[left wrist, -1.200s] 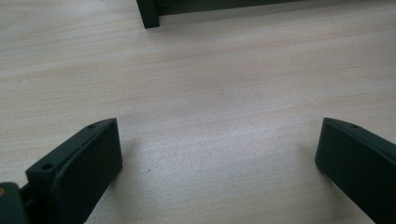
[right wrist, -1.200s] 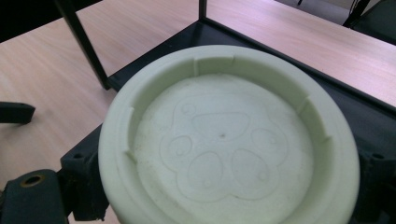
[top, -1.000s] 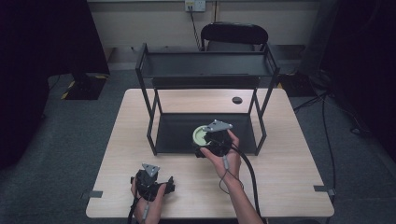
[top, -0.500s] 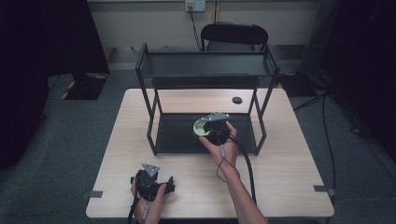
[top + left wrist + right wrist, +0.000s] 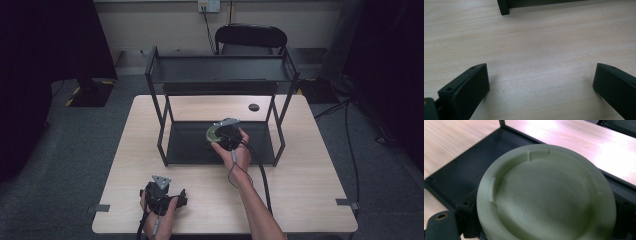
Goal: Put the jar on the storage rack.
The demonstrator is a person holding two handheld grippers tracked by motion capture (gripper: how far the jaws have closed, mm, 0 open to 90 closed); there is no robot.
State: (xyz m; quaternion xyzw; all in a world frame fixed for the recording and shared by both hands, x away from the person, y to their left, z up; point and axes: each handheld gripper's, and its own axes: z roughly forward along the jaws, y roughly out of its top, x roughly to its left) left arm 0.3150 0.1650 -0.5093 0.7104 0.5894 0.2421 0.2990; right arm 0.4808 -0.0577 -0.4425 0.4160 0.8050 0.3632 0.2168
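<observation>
Green bowl (image 5: 546, 197) underside — ribbed, gripped.

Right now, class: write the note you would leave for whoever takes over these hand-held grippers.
Right hand-held gripper: shut on the green dish, held above the rack's lower shelf.
Left hand-held gripper: open, holding nothing, low over the table near its front edge.
Done: dish gripped and carried in over the lower shelf.
Left: apparently to set the dish down on a shelf and release; which shelf is unclear.
</observation>
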